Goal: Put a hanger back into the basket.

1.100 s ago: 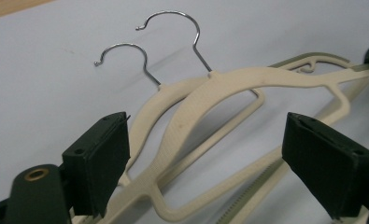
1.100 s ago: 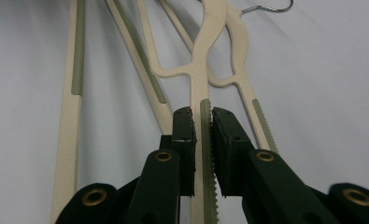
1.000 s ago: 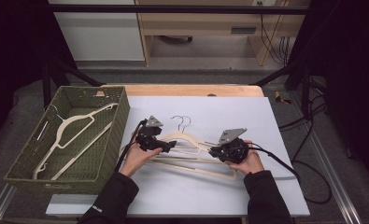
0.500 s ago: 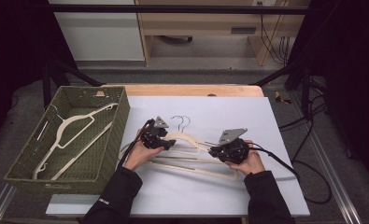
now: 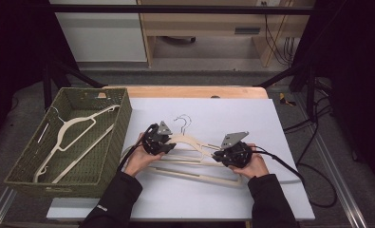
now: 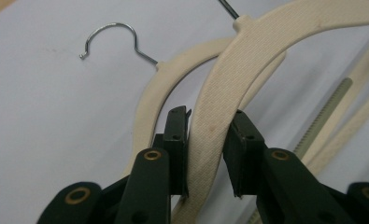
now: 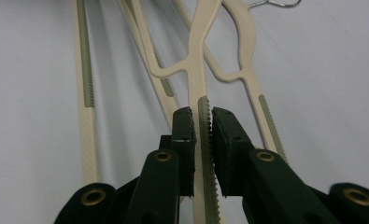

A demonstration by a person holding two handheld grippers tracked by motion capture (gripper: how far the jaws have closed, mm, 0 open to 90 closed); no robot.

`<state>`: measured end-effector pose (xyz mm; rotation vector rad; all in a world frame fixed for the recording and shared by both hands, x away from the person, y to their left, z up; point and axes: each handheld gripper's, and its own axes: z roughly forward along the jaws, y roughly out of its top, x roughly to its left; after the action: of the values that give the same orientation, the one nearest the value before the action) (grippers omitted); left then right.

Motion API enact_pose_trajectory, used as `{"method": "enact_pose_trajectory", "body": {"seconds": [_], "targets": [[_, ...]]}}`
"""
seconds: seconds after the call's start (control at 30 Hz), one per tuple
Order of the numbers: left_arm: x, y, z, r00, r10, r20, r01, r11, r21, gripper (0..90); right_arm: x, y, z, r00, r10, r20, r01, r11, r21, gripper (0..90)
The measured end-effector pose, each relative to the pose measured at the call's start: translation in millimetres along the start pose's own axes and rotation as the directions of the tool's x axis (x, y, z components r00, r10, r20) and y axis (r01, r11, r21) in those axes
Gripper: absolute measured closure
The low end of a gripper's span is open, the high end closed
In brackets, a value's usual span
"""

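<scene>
Two cream hangers lie stacked on the white table sheet. The upper hanger is held at both ends. My left gripper has just been closing its jaws, and in the left gripper view its pads press on that hanger's curved shoulder. My right gripper is shut on the same hanger's other arm, on its ridged strip. The lower hanger lies beneath, and its wire hook rests on the sheet.
A green woven basket stands at the table's left with one more cream hanger in it. A wooden strip borders the table's far edge. Black cables trail off to the right.
The left gripper has shifted slightly toward the hanger and its jaws have closed on the hanger's shoulder. The right gripper has kept still with its grip.
</scene>
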<state>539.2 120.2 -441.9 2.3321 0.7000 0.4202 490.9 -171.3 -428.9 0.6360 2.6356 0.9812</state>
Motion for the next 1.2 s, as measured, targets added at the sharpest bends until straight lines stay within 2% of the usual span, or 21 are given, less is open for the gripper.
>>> {"method": "enact_pose_trajectory", "body": {"seconds": [0.07,0.3,0.37,0.43,0.53,0.6,0.67,0.83,0.9,0.97,1.03,1.1,1.17,1.2], "targets": [[-5.2,1.5,-6.2,0.9983,0.052,-0.028,-0.051,0.9985,0.018,72.6,-0.9,-1.9,4.6,0.9999,-0.011,0.004,0.010,1.000,0.019,79.6],[-13.0,-4.0,-15.3,0.9968,0.075,-0.030,-0.074,0.9972,0.012,74.4,-3.0,-4.4,2.7,0.9989,0.038,-0.029,-0.038,0.999,-0.009,76.2],[-15.4,-4.2,-17.9,0.9967,0.075,-0.031,-0.075,0.9971,0.012,74.7,-4.3,-2.8,2.0,0.9979,0.046,-0.047,-0.048,0.998,-0.050,67.9],[-18.4,-4.1,-20.3,0.9959,0.080,-0.041,-0.080,0.9967,0.012,74.8,-4.7,1.4,-0.4,0.9947,0.072,-0.073,-0.080,0.990,-0.114,56.4],[-23.4,-4.4,-23.9,0.9959,0.074,-0.051,-0.074,0.9973,0.001,74.8,-3.9,11.3,-2.4,0.9909,0.117,-0.067,-0.127,0.973,-0.191,49.2],[-26.7,-4.9,-26.4,0.9961,0.070,-0.053,-0.070,0.9975,-0.008,74.9,-1.5,19.1,0.7,0.9910,0.125,-0.050,-0.132,0.969,-0.209,48.3],[-29.8,-4.9,-29.4,0.9960,0.072,-0.052,-0.072,0.9974,-0.006,75.0,0.3,24.8,6.5,0.9893,0.133,-0.061,-0.143,0.967,-0.212,48.0],[-36.2,-6.3,-34.9,0.9960,0.070,-0.056,-0.072,0.9972,-0.023,75.2,7.2,37.6,27.9,0.9877,0.134,-0.080,-0.145,0.978,-0.149,53.0],[-37.6,-6.8,-36.7,0.9961,0.072,-0.052,-0.073,0.9970,-0.026,75.3,8.5,39.6,33.7,0.9866,0.137,-0.089,-0.147,0.981,-0.127,59.7],[-38.9,-7.2,-37.8,0.9960,0.071,-0.055,-0.072,0.9970,-0.027,75.3,8.7,40.3,36.7,0.9831,0.152,-0.101,-0.164,0.979,-0.123,67.6],[-39.5,-8.3,-37.9,0.9963,0.074,-0.043,-0.075,0.9970,-0.020,75.4,8.1,40.7,37.4,0.9779,0.155,-0.140,-0.172,0.979,-0.113,77.5],[-39.5,-9.4,-39.2,0.9971,0.067,-0.035,-0.068,0.9973,-0.028,75.2,8.7,41.1,36.7,0.9775,0.148,-0.150,-0.164,0.981,-0.102,78.2],[-39.1,-10.1,-43.5,0.9997,0.026,-0.001,-0.026,0.9974,-0.067,73.4,9.0,41.0,34.1,0.9773,0.135,-0.164,-0.153,0.982,-0.107,79.0],[-38.7,-10.1,-47.3,0.9997,0.018,0.016,-0.017,0.9968,-0.078,70.3,10.0,41.0,32.3,0.9762,0.134,-0.171,-0.153,0.983,-0.105,79.4]]}}
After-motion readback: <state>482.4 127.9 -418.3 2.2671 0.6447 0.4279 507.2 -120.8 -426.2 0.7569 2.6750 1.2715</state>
